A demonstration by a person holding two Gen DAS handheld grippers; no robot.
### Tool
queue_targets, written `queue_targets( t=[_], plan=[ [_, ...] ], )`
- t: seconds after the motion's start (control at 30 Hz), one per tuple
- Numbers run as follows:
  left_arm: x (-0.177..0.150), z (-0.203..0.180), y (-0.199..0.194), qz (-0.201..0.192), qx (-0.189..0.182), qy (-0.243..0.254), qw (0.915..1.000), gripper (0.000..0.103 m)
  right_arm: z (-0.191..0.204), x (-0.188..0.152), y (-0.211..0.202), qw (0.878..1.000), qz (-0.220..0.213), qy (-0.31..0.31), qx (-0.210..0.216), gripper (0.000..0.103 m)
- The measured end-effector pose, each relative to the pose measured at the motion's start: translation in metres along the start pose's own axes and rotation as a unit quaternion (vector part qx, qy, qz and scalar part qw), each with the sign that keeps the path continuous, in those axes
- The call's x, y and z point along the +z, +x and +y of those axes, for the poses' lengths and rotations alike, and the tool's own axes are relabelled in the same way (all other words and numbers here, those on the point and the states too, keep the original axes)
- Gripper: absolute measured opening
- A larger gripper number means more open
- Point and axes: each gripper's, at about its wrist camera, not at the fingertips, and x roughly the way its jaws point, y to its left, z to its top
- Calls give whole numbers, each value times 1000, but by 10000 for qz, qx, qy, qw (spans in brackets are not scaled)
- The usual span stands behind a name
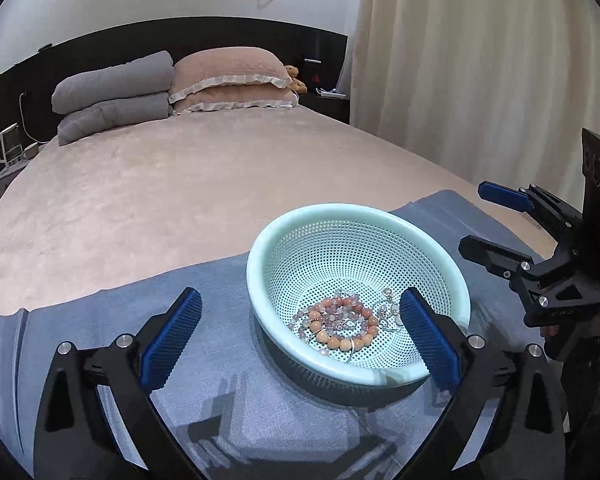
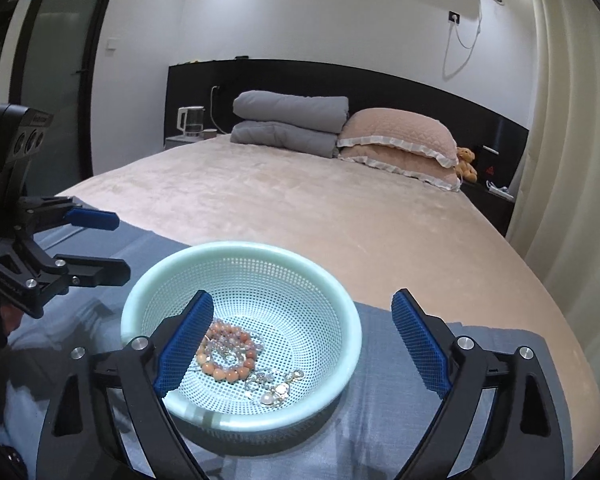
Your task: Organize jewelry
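Left tool (image 1: pixel 300 328) up close, spread wide, nothing pinched, one finger on either side of the basket's (image 1: pixel 260 280) near rim. Right tool (image 2: pixel 302 334) gapes too, empty, its left finger over the basket. Beads (image 2: pixel 228 354) and small silver pieces (image 2: pixel 274 390) lie on the basket's bottom, on blue cloth (image 1: pixel 228 340) on the bed (image 1: pixel 180 184).

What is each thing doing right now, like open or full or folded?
Left hand-held gripper: open, holding nothing.
Right hand-held gripper: open, holding nothing.
Basket: upright on the blue cloth, jewelry inside.
Bead bracelets: piled in the basket.
Grey blankets: folded, stacked.
Pink pillows: stacked.
Curtain: drawn.
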Motion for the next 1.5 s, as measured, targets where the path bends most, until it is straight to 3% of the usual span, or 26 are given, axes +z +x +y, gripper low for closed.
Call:
queue_targets(
  t=[0.27, 0.4, 0.6, 0.63, 0.67, 0.8, 0.9, 1.13, 1.37, 1.5],
  plan=[
    [-13, 13, 6, -90, 691, -440, 9966, 97, -26, -14, 3, 9963, 267, 714, -405, 90],
    [-16, 16, 24, 77, 649, -850, 9942, 97, -44, -31, 16, 9890, 607, 1331, -216, 90],
    [-19, -3, 57, 463, 1000, -601, 9921, 97, -53, -49, 38, 9746, 1102, 1949, 61, 89],
    [-20, -5, 62, 523, 996, -597, 9919, 97, -51, -51, 39, 9725, 1157, 2018, 146, 80],
    [-20, -6, 65, 575, 998, -608, 9915, 97, -51, -53, 42, 9699, 1240, 2082, 238, 64],
    [-24, -12, 72, 741, 840, -644, 9916, 97, -50, -58, 51, 9617, 1476, 2277, 389, 47],
    [-25, -18, 74, 754, 1020, -492, 9907, 97, -45, -59, 52, 9592, 1495, 2330, 581, 31],
    [-25, -24, 76, 774, 1070, -595, 9895, 97, -40, -59, 48, 9593, 1481, 2340, 555, 30],
    [-22, -41, 62, 635, 1142, -397, 9906, 97, -37, -56, 37, 9589, 1530, 2296, 657, 29],
    [-24, -35, 52, 677, 953, -625, 9912, 97, -33, -58, 27, 9581, 1549, 2297, 732, 29]
  ],
)
